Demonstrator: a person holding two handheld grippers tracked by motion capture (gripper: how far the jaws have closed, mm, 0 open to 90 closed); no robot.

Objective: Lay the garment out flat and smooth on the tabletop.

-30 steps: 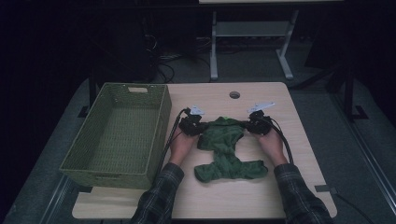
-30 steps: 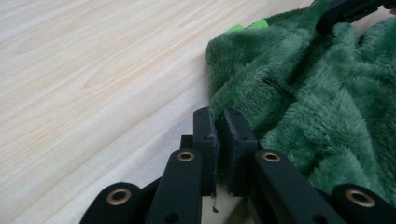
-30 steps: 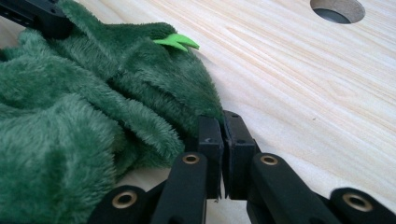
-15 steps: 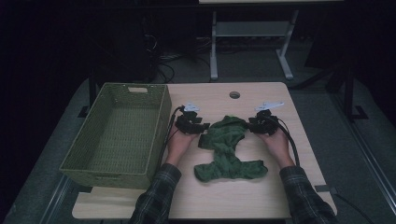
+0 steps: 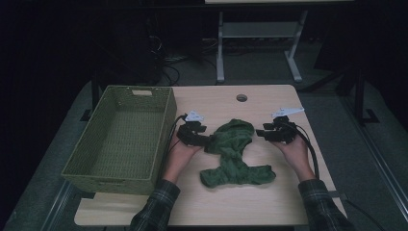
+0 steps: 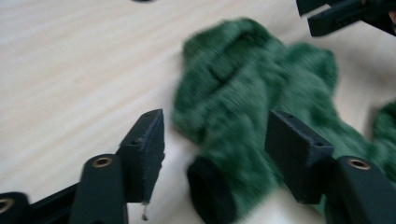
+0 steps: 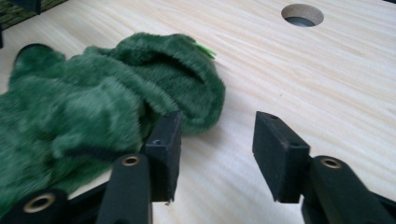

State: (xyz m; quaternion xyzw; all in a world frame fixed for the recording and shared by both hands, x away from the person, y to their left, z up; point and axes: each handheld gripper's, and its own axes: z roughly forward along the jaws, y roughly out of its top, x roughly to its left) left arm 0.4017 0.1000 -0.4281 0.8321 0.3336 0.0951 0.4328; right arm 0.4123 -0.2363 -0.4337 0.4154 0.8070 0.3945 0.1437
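A fuzzy green cloth lies crumpled in the middle of the wooden table. My left gripper sits at the cloth's upper left edge and my right gripper off its upper right edge. In the left gripper view the jaws have just been opening; my left gripper stands open with the cloth lying loose between and beyond its pads. The right gripper's jaws have also just been opening; my right gripper is open over bare table, with the cloth beside its left jaw.
A green woven basket stands along the table's left side, close to my left hand. A round cable hole sits near the table's far edge. Beyond the table, a metal stand and cables rest on the dark floor.
Both grippers have opened and let go of the cloth's upper edge. They have drawn apart and back toward the person. The cloth's top now lies slumped on the table.
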